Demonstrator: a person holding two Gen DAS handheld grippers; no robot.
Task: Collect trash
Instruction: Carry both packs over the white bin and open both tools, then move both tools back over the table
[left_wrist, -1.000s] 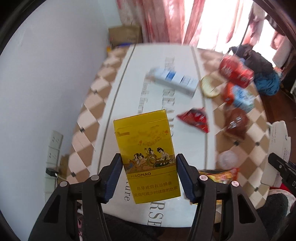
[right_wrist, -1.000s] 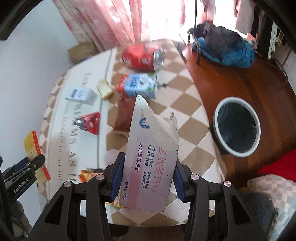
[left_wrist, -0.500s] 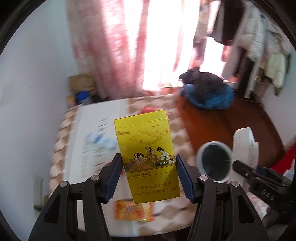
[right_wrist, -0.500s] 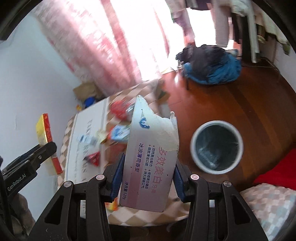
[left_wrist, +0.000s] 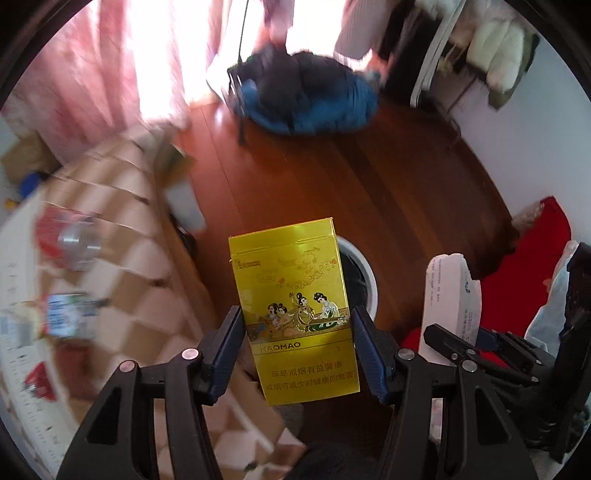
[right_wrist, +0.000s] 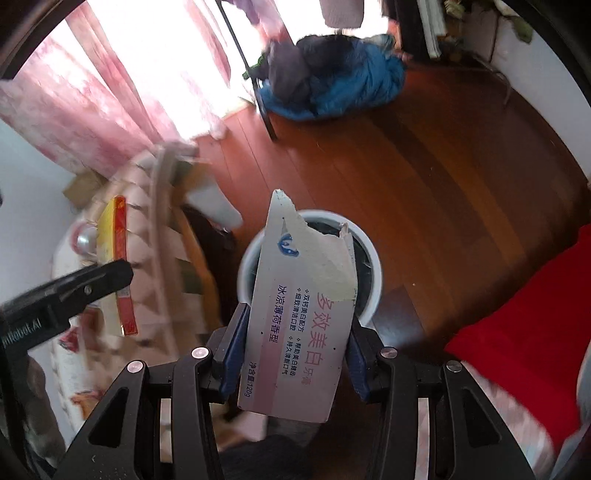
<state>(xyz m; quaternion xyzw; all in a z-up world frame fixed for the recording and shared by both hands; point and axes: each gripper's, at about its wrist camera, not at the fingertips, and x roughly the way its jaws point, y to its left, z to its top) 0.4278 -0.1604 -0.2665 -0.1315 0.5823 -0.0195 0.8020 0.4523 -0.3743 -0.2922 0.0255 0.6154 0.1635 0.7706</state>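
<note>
Both views now swung from table (left_wrist: 122, 317) to bin (right_wrist: 371, 254).

We are reading "HAOMAO" in gold capitals across the lower band of the yellow cigarette pack (left_wrist: 295, 314), and below it two lines of Chinese warning text, 尽早戒烟有益健康 and 戒烟可减少对健康的危害. On the torn toothpaste box (right_wrist: 303, 317) we are making out large pink characters 多效美白 with smaller 牙膏 beside them, blue characters 冰凉薄荷香型, two fine blue lines too small for us to read surely, and 净含量:120g near the bottom edge. On the black left gripper (right_wrist: 62, 295) seen from the right wrist camera, we are reading part of a white mark, "nRobot.AI".
</note>
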